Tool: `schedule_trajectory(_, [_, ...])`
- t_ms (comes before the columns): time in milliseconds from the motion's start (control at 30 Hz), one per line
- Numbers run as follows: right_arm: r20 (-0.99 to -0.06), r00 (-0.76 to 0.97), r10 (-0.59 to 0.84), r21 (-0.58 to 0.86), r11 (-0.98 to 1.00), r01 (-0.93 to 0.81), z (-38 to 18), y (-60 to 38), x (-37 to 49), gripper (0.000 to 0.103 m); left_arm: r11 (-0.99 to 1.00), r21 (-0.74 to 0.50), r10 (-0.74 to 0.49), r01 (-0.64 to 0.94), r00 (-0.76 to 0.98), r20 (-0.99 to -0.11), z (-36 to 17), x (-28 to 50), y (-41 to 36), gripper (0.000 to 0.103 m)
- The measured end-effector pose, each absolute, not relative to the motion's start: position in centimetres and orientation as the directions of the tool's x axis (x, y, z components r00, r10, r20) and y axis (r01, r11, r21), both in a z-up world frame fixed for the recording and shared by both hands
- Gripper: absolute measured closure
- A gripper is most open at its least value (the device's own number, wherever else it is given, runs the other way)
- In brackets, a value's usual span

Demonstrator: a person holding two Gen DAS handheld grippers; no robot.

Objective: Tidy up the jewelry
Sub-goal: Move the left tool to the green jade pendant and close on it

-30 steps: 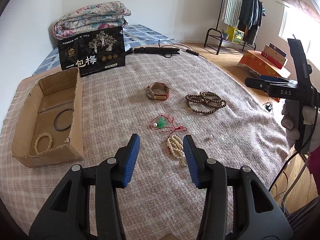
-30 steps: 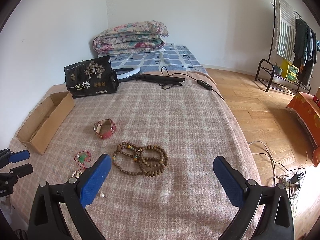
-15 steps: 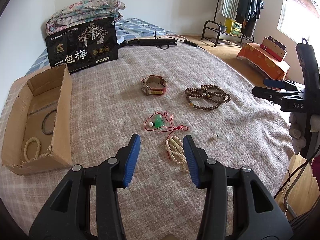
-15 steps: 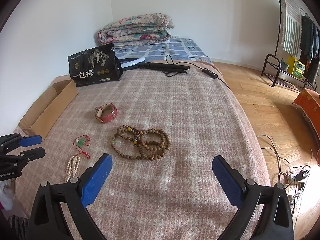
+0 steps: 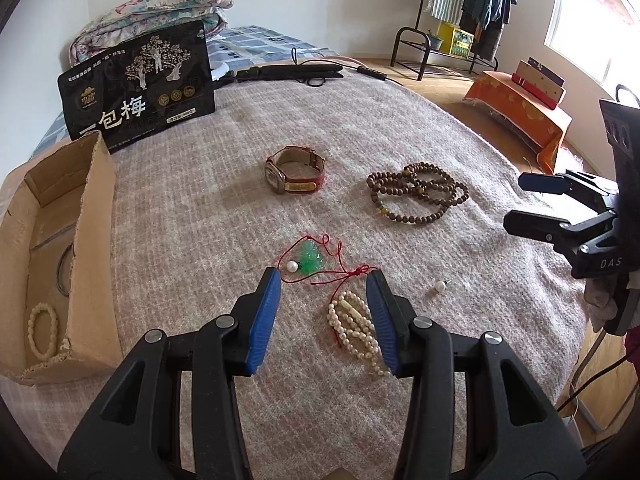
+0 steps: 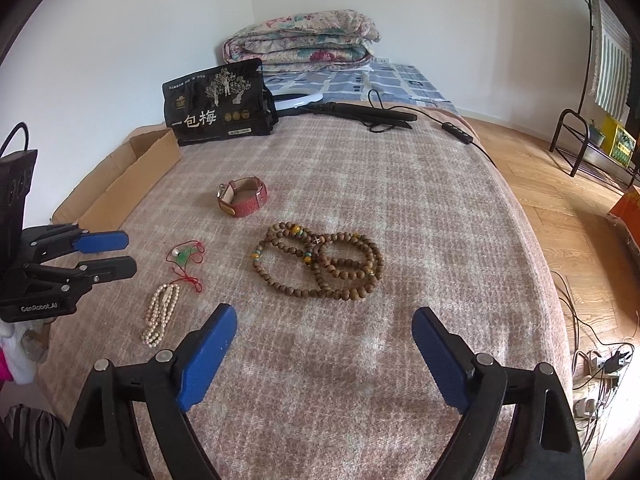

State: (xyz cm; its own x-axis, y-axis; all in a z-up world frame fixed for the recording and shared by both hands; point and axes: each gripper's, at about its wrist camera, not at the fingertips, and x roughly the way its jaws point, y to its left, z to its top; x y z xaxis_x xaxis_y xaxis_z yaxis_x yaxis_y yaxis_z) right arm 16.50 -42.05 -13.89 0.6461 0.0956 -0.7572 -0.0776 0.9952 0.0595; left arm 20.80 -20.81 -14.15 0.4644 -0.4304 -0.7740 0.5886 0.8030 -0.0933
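On the plaid blanket lie a red-strap watch [image 5: 295,174], brown wooden beads [image 5: 416,193], a green pendant on red cord [image 5: 311,261], a white pearl strand [image 5: 354,325] and a loose pearl [image 5: 439,289]. My left gripper [image 5: 324,312] is open and empty, low over the pearl strand, which lies beside its right finger. My right gripper [image 6: 324,354] is wide open and empty, just short of the wooden beads [image 6: 320,260]. A cardboard box [image 5: 90,216] at left holds a white bead bracelet [image 5: 40,330] and a dark bangle [image 5: 64,268].
A black printed bag [image 5: 140,84] stands at the back left, next to a folded quilt [image 5: 156,8]. A black bar with a cable [image 5: 296,74] lies at the far bed edge. The bed edge drops to wooden floor at right.
My left gripper has moved forward and down toward the pearl strand and pendant. My right gripper has moved closer to the wooden beads. Both stay open.
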Motion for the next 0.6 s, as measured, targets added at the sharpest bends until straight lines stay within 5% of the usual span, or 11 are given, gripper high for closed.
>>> schedule_trajectory(600, [-0.771, 0.604, 0.201, 0.098, 0.975, -0.199, -15.5, -39.2, 16.1, 0.028, 0.771, -0.091, -0.389, 0.630, 0.353, -0.851, -17.4, 25.7, -24.0, 0.063])
